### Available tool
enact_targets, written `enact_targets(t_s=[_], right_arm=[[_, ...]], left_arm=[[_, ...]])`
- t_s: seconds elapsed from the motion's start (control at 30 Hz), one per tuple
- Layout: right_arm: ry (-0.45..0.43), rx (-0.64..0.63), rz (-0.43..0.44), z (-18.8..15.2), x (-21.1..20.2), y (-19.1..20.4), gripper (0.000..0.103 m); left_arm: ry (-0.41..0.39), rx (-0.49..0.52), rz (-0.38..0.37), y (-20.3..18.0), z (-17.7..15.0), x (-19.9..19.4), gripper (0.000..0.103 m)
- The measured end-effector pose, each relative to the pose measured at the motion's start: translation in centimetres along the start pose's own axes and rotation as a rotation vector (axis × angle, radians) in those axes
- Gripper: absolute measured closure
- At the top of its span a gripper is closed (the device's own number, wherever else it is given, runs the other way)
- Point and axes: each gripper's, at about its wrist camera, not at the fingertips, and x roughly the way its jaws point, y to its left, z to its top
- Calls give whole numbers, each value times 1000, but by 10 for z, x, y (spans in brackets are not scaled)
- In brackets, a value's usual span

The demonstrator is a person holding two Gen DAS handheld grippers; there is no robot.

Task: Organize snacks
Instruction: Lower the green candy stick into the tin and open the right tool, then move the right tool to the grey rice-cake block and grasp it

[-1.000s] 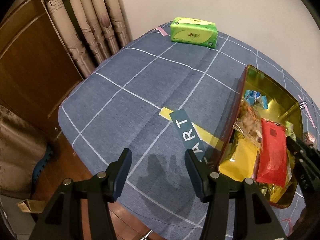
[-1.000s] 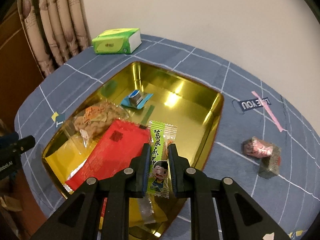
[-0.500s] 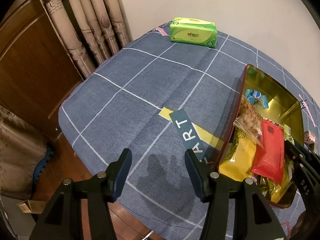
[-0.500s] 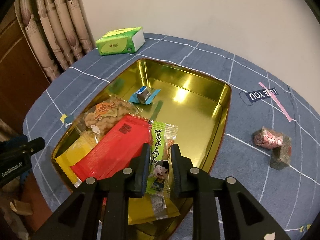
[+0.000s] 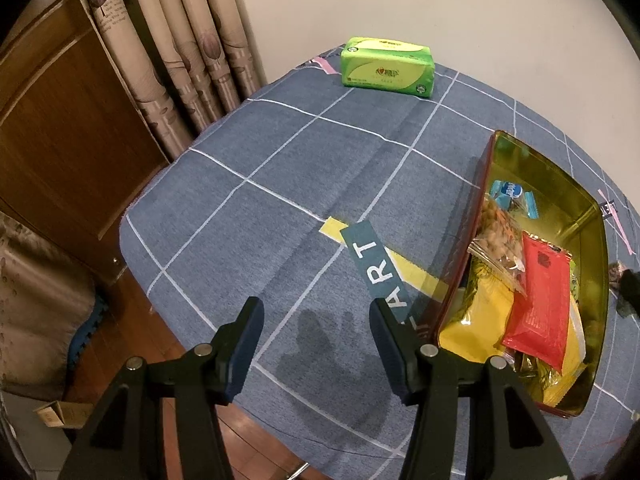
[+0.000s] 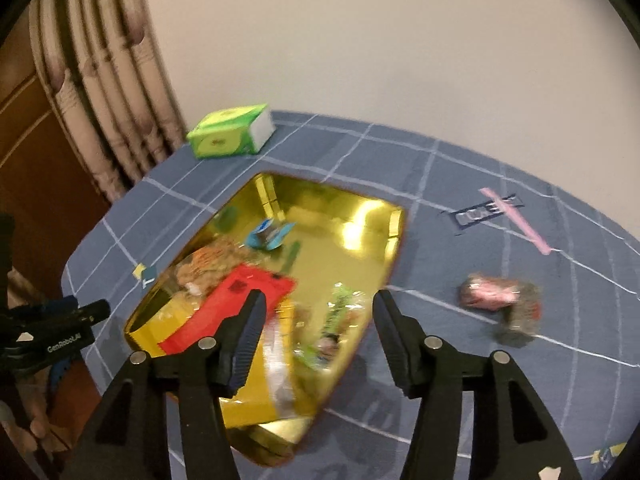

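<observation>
Right wrist view: blurred, so small details are uncertain.
Right claw: its jaws have just been opening and now stand apart above the near end of the gold tin; nothing is pressed between the pads.
Green snack packet: lies in the tin below the gap between the jaws, released; the blur smears its print.
Red packet: lies slantwise in the tin, just beside the green snack packet, partly behind the left finger of the right claw.
Nut bag: clear bag of what looks like nuts, at the far edge of the red packet.
Blue candy: small wrapped piece alone on the tin's bare gold floor, apart from the pile.
Yellow packet: underneath the red packet and nut bag, at the tin's near end in the left wrist view.
Pink wrapped snack: outside the tin, on the counter to its right, touching a darker wrapped piece.
Left claw: jaws parted, holding nothing, hovering over bare blue checked cloth left of the tin.
Green tissue pack: at the counter's far edge near the curtain, well apart from the tin.
Printed strip: a teal band with white letters on the cloth, between the left claw and the tin.
</observation>
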Motion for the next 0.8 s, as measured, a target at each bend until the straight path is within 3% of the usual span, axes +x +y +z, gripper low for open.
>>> enact_targets(t_s=[0.17,0.37,0.8], right_arm=[[-20,71,-98,-2,-12,-50,49],[25,199,-202,-19,-2,-117,48],[72,252,-270,-32,44,-147,48]], left_arm=[[-8,10,3,-2,-1,-1,47],[-14,27,-3,-6,-2,-3,47],[-73,84,-29,-22,-4,-11,47]])
